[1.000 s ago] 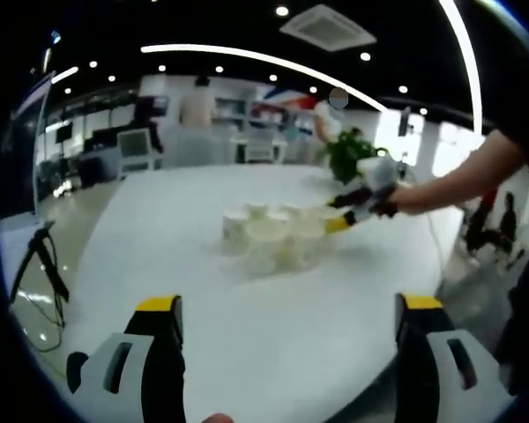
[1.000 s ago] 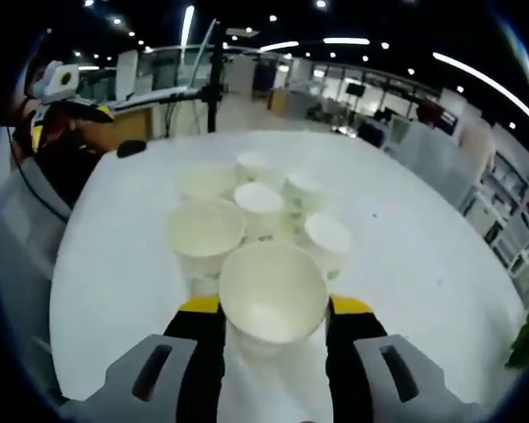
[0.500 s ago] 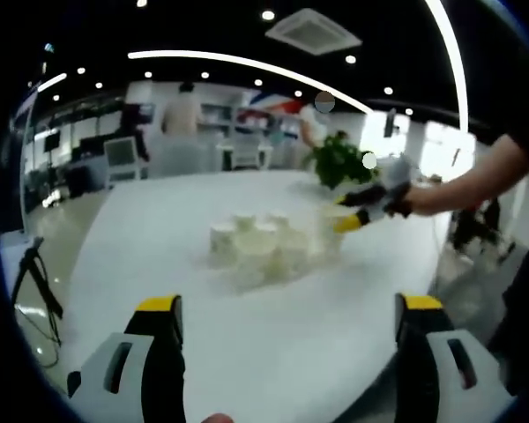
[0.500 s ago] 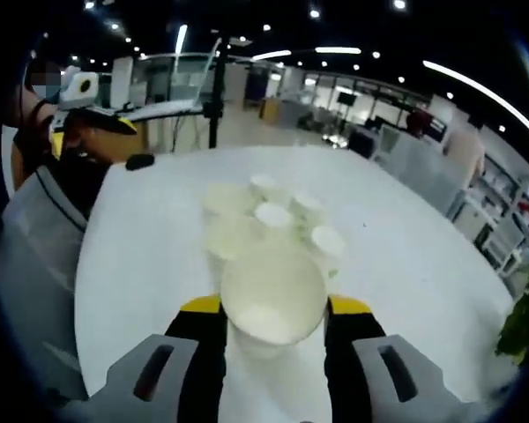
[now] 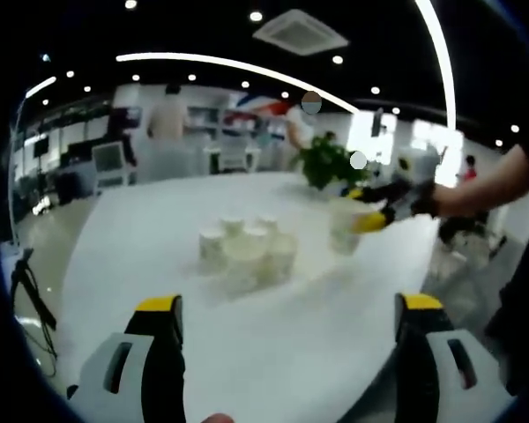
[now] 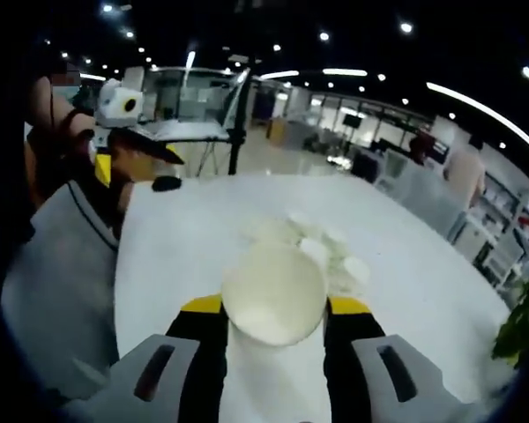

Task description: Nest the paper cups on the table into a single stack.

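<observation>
Right gripper (image 6: 271,310): jaws clenched on one paper cup (image 6: 274,293), mouth open toward the camera, held above the desk (image 6: 176,256).
Held cup position: in the left gripper view the paper cup (image 5: 345,231) sits to the right of the cup cluster (image 5: 245,248), apart from it, with the right gripper (image 5: 376,216) at its right side.
Cup cluster: upright on the desk (image 5: 141,238), just beyond the held cup in the right gripper view (image 6: 322,249).
Left gripper (image 5: 289,310): jaws released and wide apart, nothing between them, near edge of the desk, well short of the cluster.
Governing relation: held cup axis roughly vertical; the right gripper is the nearer one; the next move likely requires lowering the cup into a cluster cup.
</observation>
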